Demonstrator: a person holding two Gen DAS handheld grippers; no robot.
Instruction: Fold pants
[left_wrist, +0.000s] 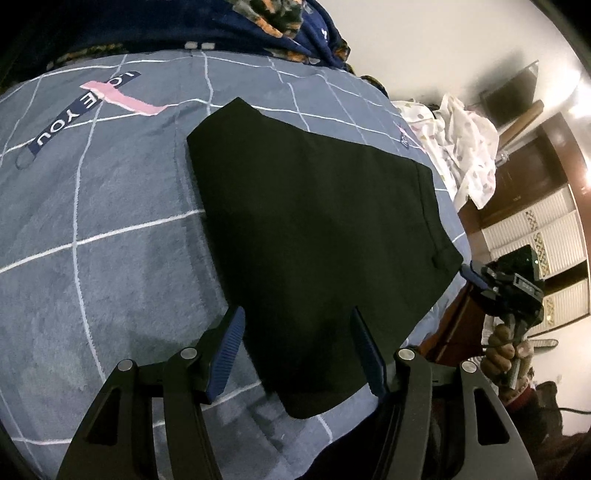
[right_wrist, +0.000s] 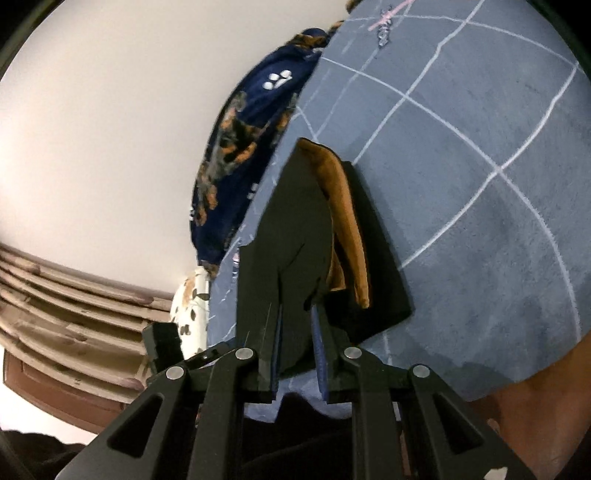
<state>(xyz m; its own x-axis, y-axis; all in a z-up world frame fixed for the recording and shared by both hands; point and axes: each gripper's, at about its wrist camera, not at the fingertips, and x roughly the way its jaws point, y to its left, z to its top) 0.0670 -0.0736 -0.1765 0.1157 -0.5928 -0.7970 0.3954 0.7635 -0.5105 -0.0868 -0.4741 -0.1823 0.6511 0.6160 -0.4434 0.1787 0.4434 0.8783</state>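
A pair of black fabric pants (left_wrist: 314, 236), folded into a flat stack, is being kept on the grey-blue bedspread with white grid lines (left_wrist: 110, 206). The left gripper (left_wrist: 299, 350) is being held above the stack's near end with its blue-padded jaws parted and nothing pinched between them. In the right wrist view, a corner of the black pants (right_wrist: 295, 236) is being pinched between the nearly closed jaws of the right gripper (right_wrist: 297, 332), and a tan inner lining (right_wrist: 351, 229) is being exposed beside it.
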